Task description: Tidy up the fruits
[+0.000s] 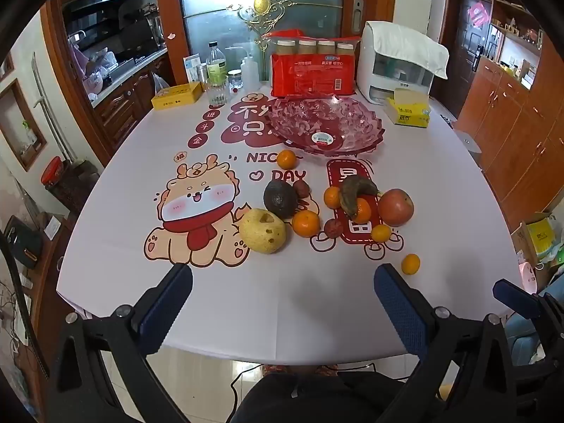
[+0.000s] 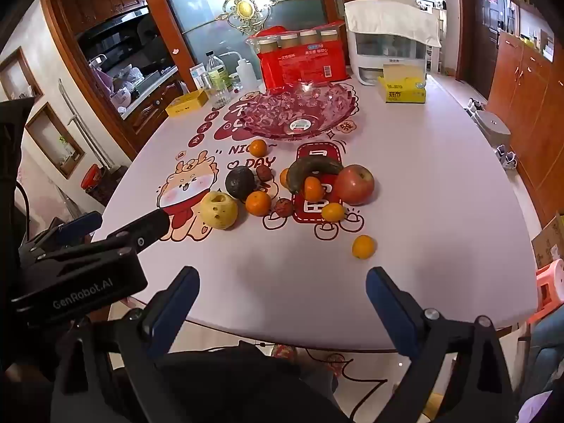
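Fruit lies loose mid-table: a yellow pear (image 1: 262,231) (image 2: 218,210), a dark avocado (image 1: 280,198) (image 2: 240,182), a red apple (image 1: 396,207) (image 2: 354,184), a browned banana (image 1: 354,192) (image 2: 310,169), several small oranges (image 1: 306,223) (image 2: 258,203) and two dark red dates (image 1: 333,227). One orange (image 1: 410,264) (image 2: 363,246) sits apart, nearest me. Behind them stands an empty pink glass bowl (image 1: 326,125) (image 2: 299,112). My left gripper (image 1: 282,278) and right gripper (image 2: 282,282) both hang open over the near table edge, holding nothing. The left gripper's body (image 2: 88,268) shows in the right wrist view.
At the table's far end stand a red package of cups (image 1: 312,70), a white appliance with a cloth (image 1: 398,60), yellow boxes (image 1: 409,109) (image 1: 176,95) and bottles (image 1: 216,70). Wooden cabinets line the right wall. A person's dark-clothed lap is below the table edge.
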Available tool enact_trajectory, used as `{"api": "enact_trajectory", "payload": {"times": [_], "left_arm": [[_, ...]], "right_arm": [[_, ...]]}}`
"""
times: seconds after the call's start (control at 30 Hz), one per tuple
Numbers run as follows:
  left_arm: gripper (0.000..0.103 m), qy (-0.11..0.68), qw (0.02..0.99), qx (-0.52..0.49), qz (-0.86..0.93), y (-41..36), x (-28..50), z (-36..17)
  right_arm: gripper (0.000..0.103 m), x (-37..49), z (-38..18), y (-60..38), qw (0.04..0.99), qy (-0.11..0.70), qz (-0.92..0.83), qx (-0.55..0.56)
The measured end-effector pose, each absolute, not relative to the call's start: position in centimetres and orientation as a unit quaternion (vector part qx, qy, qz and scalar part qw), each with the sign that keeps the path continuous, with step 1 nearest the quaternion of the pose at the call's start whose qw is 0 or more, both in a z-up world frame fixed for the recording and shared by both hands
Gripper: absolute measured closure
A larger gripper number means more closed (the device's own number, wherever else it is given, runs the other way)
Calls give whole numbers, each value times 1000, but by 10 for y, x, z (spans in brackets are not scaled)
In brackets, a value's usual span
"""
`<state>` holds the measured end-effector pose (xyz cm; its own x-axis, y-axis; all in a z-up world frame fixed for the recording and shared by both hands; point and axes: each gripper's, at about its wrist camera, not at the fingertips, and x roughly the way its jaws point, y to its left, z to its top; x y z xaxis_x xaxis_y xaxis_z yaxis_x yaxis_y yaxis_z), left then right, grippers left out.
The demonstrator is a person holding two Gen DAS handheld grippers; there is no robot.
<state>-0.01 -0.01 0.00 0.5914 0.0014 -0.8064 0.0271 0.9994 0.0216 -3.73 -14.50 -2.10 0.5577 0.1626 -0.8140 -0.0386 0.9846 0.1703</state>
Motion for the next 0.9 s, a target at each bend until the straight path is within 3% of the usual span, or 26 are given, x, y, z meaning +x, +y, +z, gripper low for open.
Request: {"api": "enact_trajectory", "payload": {"times": [0.9], "left_arm": [[1,456,890,6,-8,2,3,-1]], "right_arm": [[7,-33,-22,-137,879,470,61,60]]}}
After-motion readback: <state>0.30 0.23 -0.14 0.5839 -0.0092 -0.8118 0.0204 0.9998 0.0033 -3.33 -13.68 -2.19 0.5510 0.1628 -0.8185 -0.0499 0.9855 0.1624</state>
